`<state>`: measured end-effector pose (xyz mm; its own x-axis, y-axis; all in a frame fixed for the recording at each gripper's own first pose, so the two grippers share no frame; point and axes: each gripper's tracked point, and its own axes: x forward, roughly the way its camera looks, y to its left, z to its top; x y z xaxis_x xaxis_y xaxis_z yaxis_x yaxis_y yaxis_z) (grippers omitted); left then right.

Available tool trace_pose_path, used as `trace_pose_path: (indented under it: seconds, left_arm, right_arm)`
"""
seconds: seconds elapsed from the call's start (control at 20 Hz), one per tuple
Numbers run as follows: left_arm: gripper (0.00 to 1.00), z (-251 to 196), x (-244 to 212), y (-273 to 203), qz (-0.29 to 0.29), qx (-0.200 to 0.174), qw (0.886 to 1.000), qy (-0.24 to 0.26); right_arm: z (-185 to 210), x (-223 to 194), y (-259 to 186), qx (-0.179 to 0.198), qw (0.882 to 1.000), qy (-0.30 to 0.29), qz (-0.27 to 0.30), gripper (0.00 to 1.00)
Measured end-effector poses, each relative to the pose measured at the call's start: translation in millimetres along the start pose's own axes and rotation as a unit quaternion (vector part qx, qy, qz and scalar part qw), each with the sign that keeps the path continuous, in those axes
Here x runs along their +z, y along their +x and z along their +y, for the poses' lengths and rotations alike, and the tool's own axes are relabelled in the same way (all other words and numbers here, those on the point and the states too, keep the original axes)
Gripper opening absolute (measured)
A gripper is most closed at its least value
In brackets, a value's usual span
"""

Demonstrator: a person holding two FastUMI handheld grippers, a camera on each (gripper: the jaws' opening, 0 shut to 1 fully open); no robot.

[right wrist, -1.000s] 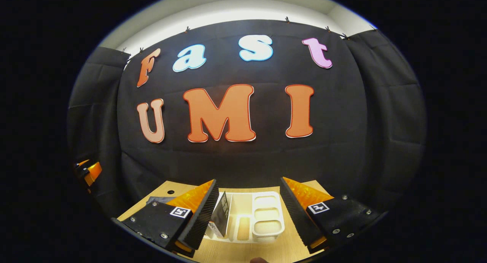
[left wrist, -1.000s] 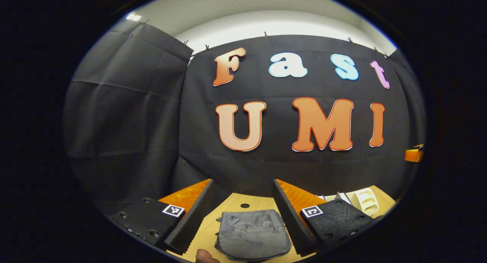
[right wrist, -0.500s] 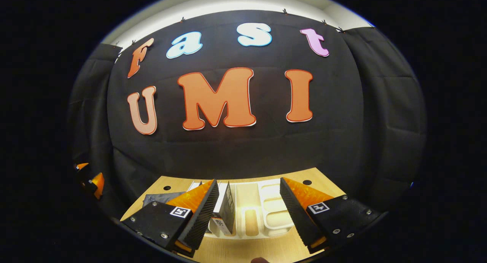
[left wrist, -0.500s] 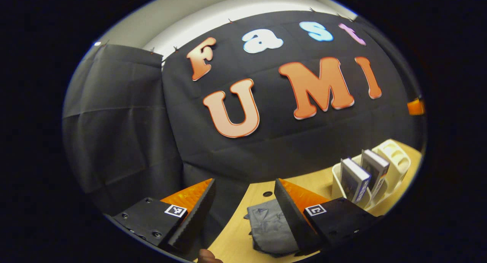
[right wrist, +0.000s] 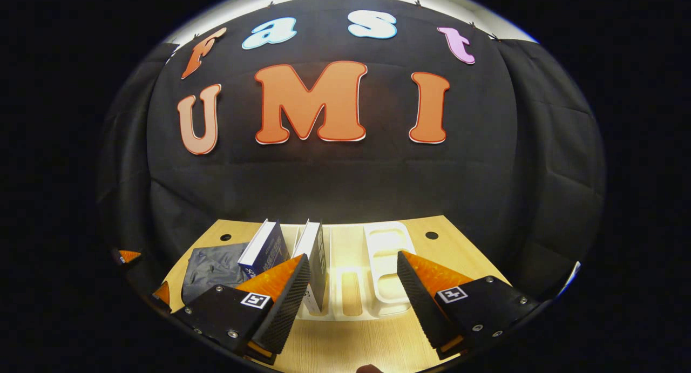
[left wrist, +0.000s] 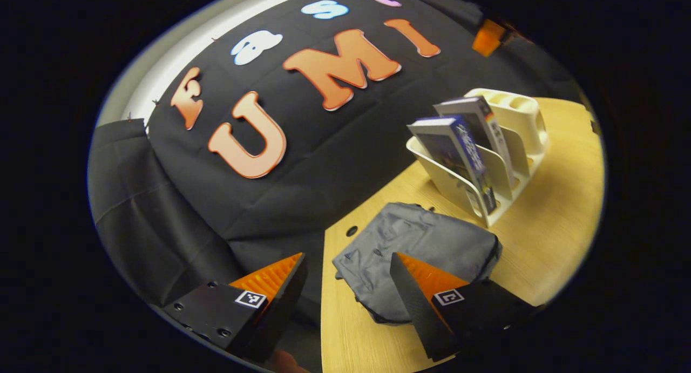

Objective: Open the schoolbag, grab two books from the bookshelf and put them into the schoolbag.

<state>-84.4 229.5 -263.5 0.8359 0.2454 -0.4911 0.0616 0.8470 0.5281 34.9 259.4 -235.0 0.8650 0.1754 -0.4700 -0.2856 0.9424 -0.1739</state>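
— So, what's the left claw (left wrist: 345, 303) doing?

— Hanging over the near-left part of the table (left wrist: 545, 238), tipped to one side. Its fingers stand wide apart and hold nothing. The grey schoolbag (left wrist: 415, 259) lies flat on the wood just ahead of it, and one finger overlaps the bag's near edge from where its camera looks; I can't tell whether it touches the cloth or hangs above it.

— Is the bag open?

— It looks shut and rather flat, creased on top. Nothing pokes out of it.

— And the books?

— Both sit in the white rack (left wrist: 475, 189), beyond the bag and off to the claw's right. The nearer book (left wrist: 459, 157) leans in the first slot, the second book (left wrist: 483, 127) leans in the slot behind it. The rack's far end has a block of small cup holes.

— The right claw (right wrist: 351, 300)?

— Also spread wide, also empty. It is level and points straight at the rack (right wrist: 378, 276), which stands just in front of it. From its camera the two books are ahead and to its left: one book (right wrist: 264, 249) farther left, the other (right wrist: 316, 259) right behind the tip of its left finger (right wrist: 280, 303). The bag (right wrist: 213, 270) lies farther left again, beside the rack.

— Anything else on the table?

— Two small round holes near its back edge, by the black cloth wall (right wrist: 345, 184).
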Motion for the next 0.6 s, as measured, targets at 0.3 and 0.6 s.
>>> trace_pose_path:
  seconds: [0.3,0.6]
  left_arm:
    - [0.97,-64.0,-35.5,-2.4,0.033,-0.066,0.996,0.046]
    - [0.97,-107.2,-61.6,10.7,0.063,-0.115,0.988,0.086]
  right_arm:
    - [-8.7,-22.8,1.5,-0.004,1.0,0.003,0.029,0.96]
    - [-27.8,-49.8,-3.8,-0.02,0.998,-0.003,0.065,0.97]
